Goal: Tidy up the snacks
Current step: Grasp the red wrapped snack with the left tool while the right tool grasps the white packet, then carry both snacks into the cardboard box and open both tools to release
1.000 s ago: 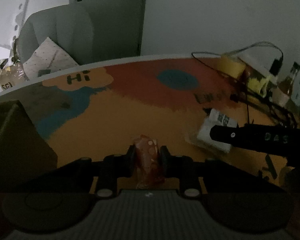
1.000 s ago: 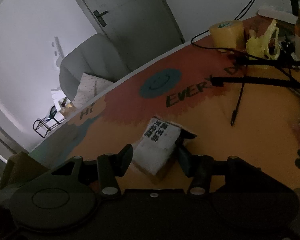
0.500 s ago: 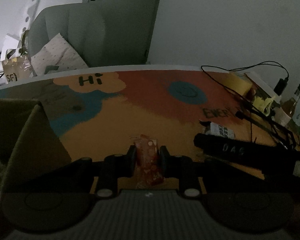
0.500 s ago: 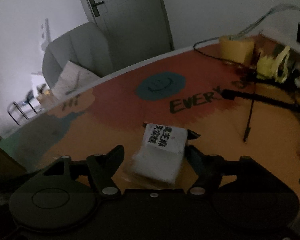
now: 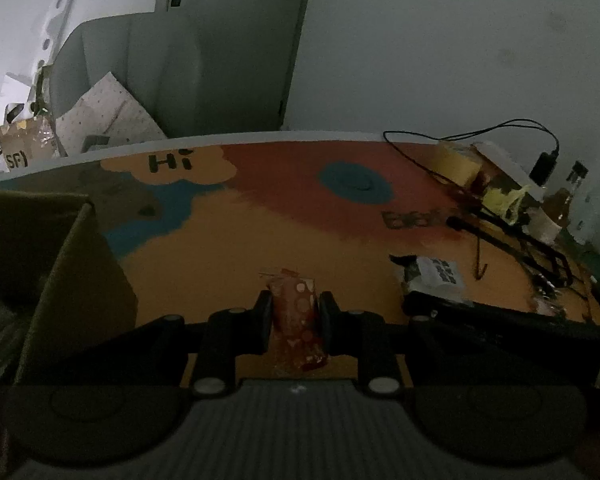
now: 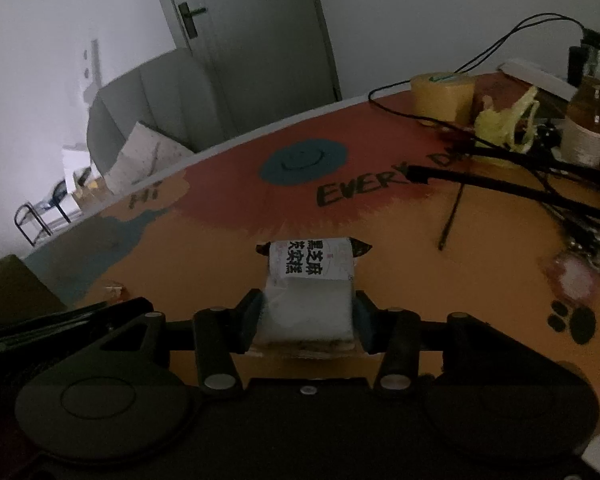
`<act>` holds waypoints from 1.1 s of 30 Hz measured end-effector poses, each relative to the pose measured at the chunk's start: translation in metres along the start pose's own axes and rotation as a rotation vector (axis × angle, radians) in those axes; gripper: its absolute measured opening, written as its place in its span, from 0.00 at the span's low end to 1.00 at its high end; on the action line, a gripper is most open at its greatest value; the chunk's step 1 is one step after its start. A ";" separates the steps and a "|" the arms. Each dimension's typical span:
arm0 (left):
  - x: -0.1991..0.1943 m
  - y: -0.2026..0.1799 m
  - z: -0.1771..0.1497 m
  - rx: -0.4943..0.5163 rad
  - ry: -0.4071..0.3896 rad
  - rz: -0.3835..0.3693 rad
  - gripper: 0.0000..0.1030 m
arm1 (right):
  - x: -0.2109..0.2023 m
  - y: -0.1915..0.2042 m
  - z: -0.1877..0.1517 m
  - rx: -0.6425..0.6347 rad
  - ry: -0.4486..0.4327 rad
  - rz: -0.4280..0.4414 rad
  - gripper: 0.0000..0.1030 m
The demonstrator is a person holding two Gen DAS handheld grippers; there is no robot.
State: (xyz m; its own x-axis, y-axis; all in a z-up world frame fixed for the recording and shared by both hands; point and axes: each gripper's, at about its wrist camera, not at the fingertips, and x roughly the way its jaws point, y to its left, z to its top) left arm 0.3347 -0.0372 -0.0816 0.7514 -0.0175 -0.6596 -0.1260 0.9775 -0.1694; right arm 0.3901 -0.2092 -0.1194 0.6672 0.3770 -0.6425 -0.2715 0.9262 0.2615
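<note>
My left gripper (image 5: 295, 310) is shut on a small red snack packet (image 5: 296, 316) with pale dots, held above the orange table mat. My right gripper (image 6: 306, 312) is shut on a white snack packet (image 6: 310, 286) with black Chinese print, its jaws pressed against both sides. The same white packet (image 5: 436, 274) shows in the left wrist view, at the right, at the tip of the right gripper. An open cardboard box (image 5: 60, 264) stands at the left of the left gripper.
The table mat (image 6: 380, 216) reads "Hi" and "EVERY". At the back right stand a yellow tape roll (image 6: 442, 94), a yellow wrapper (image 6: 504, 120), a bottle (image 6: 586, 124) and black cables (image 6: 540, 176). A grey armchair (image 5: 140, 80) and a door stand behind the table.
The right gripper has closed its jaws onto the white packet, which now sits square between them. The left gripper, still holding the red packet, has moved left towards the box.
</note>
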 end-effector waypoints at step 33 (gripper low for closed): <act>-0.126 0.030 -0.004 -0.031 -0.202 -0.008 0.23 | -0.096 0.060 -0.009 -0.050 -0.147 0.152 0.44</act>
State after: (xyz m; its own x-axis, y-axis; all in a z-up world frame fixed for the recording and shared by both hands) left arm 0.2334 -0.0061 -0.0062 0.8667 0.0200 -0.4985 -0.1368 0.9704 -0.1990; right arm 0.3039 -0.1900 -0.0482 0.7090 0.5118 -0.4852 -0.4085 0.8589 0.3091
